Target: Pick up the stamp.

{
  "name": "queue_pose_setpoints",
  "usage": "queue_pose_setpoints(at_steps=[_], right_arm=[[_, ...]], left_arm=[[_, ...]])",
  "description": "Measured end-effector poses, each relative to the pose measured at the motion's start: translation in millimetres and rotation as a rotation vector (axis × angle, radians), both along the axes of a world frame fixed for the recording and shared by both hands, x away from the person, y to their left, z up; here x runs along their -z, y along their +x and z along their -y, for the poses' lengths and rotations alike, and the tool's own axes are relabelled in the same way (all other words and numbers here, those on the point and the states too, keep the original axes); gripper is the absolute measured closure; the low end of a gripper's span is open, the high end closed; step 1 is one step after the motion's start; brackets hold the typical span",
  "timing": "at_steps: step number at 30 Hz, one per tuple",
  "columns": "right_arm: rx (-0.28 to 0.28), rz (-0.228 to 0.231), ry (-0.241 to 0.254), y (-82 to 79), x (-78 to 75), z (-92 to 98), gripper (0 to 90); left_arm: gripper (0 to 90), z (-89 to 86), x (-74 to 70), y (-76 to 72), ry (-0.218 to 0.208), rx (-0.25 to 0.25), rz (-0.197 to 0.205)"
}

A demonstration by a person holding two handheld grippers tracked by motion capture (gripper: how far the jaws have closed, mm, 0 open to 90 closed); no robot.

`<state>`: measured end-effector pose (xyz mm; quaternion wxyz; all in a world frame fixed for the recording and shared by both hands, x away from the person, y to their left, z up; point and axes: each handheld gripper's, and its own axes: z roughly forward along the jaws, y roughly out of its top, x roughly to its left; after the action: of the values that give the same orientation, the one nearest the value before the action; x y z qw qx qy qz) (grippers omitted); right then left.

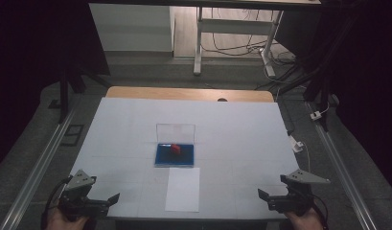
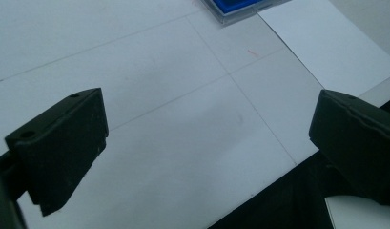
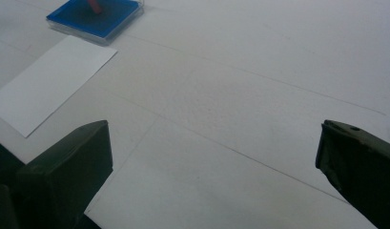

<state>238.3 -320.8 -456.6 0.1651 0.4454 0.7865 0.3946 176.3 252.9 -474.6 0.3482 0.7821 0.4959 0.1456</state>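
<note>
A blue pad in a clear case (image 1: 174, 154) lies at the middle of the white table cover, its clear lid (image 1: 176, 133) standing upright behind it. A small red object (image 1: 175, 149) rests on the blue pad. A white sheet of paper (image 1: 183, 189) lies just in front of the case. My left gripper (image 1: 112, 198) is at the near left edge, open and holding nothing. My right gripper (image 1: 263, 194) is at the near right edge, open and holding nothing. In the left gripper view the case corner (image 2: 235, 8) and the paper (image 2: 326, 45) sit beyond the jaws. The right gripper view has the case (image 3: 95, 18) and the paper (image 3: 49, 83) at upper left.
The white cover (image 1: 232, 139) spans a wooden table (image 1: 189, 93). Metal rails (image 1: 38, 167) run along both sides. Beyond the table stand a white desk frame (image 1: 232, 33) and loose cables (image 1: 241, 48) on the floor. A white plug (image 1: 296, 143) lies by the right edge.
</note>
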Motion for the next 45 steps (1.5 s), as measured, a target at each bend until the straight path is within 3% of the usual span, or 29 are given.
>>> queue_pose_setpoints(at_steps=[6,13,24,38,45], right_arm=[[-0.009,-0.007,0.034,0.9,-0.1,2.5,0.0],[-0.038,-0.007,0.032,0.0,-0.1,0.6,0.0],[-0.065,-0.011,0.013,0.2,0.2,-1.5,0.0],[-0.076,-0.015,0.01,0.2,0.6,-2.8,0.0],[-0.095,-0.007,-0.004,-0.7,0.5,-4.6,0.0]], left_arm=[[1.2,0.6,0.0,-0.6,0.001,0.008,0.004],[0.8,-0.4,0.5,1.3,-0.012,0.012,-0.01],[0.1,1.8,0.7,2.2,0.009,0.012,-0.018],[0.0,11.4,-5.0,8.8,0.002,0.033,0.041],[0.0,15.3,-4.6,16.7,-0.029,0.088,0.074]])
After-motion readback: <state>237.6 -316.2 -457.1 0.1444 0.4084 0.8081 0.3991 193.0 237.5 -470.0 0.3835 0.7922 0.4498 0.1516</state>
